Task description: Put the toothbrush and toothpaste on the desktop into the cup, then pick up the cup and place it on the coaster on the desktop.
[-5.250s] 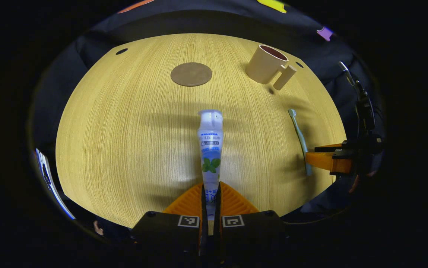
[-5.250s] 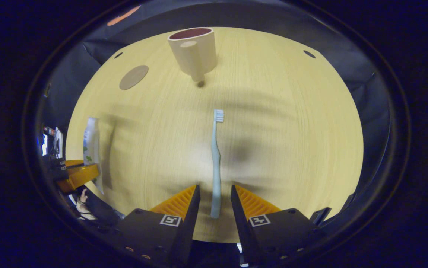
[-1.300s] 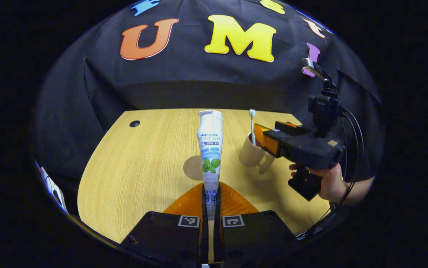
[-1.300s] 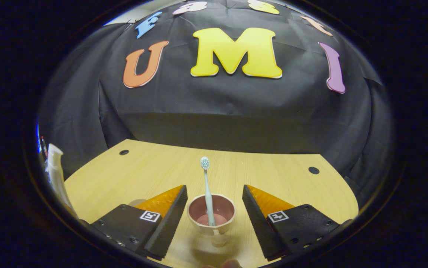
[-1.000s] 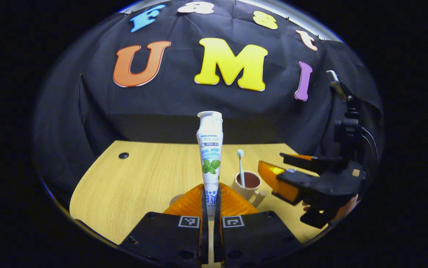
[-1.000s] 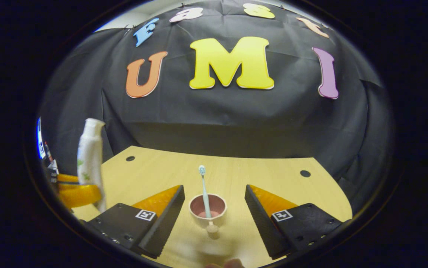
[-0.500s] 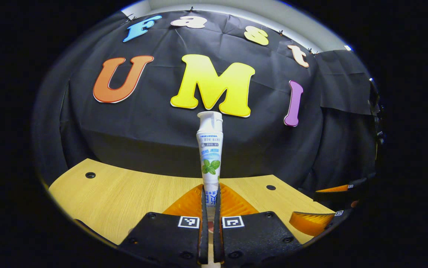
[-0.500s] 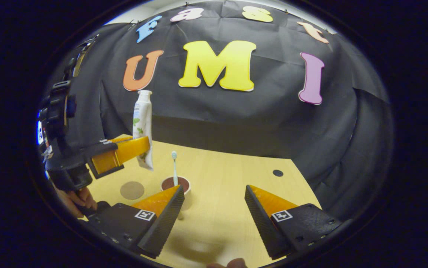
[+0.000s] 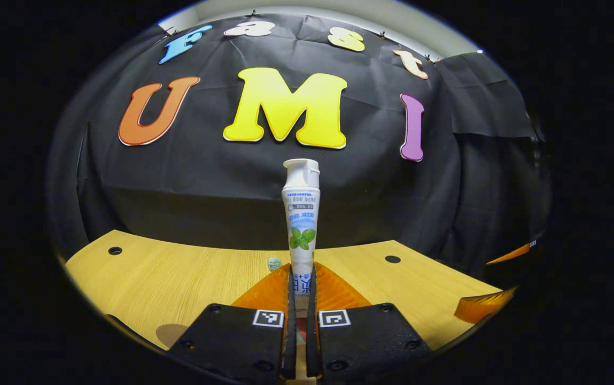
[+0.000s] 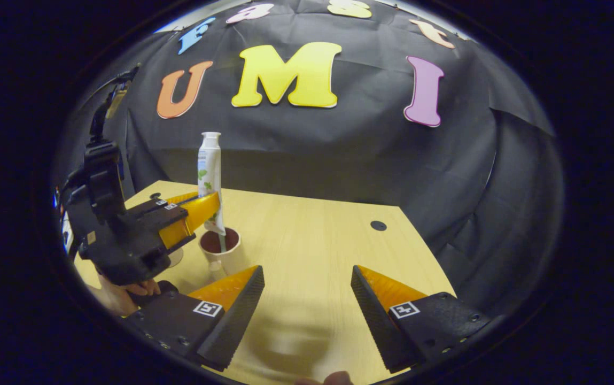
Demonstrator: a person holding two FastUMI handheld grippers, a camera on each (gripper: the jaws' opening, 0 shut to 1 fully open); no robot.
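1. While the desktop (image 10: 307, 240) spreads pale and wood-grained up to the black cloth wall (image 10: 339, 155), the cup (image 10: 220, 247) stands upright toward its far left part, well apart from the right edge.
2. The left gripper (image 10: 208, 206) is pressed together on the lower part of the toothpaste (image 10: 210, 176), pinching the tube near its flat end; in its own view the toothpaste (image 9: 301, 214) rises straight up between the fingers, cap uppermost.
3. The right gripper (image 10: 307, 289) is spread wide and holds nothing, sitting over the near edge of the desktop with the cup off to its left.
4. The tube's long axis stands close to vertical, and its lower end hangs just above the cup's mouth, near the rim; the left gripper is much the nearer of the two to the cup. The coming move looks like a short straight drop and release.
5. The coaster (image 9: 173, 332) lies flat near the desktop's left edge, just beside the cup.
6. The toothbrush (image 9: 274, 262) already stands in the cup, its head showing beside the left gripper's finger, so the tube should go down clear of it.
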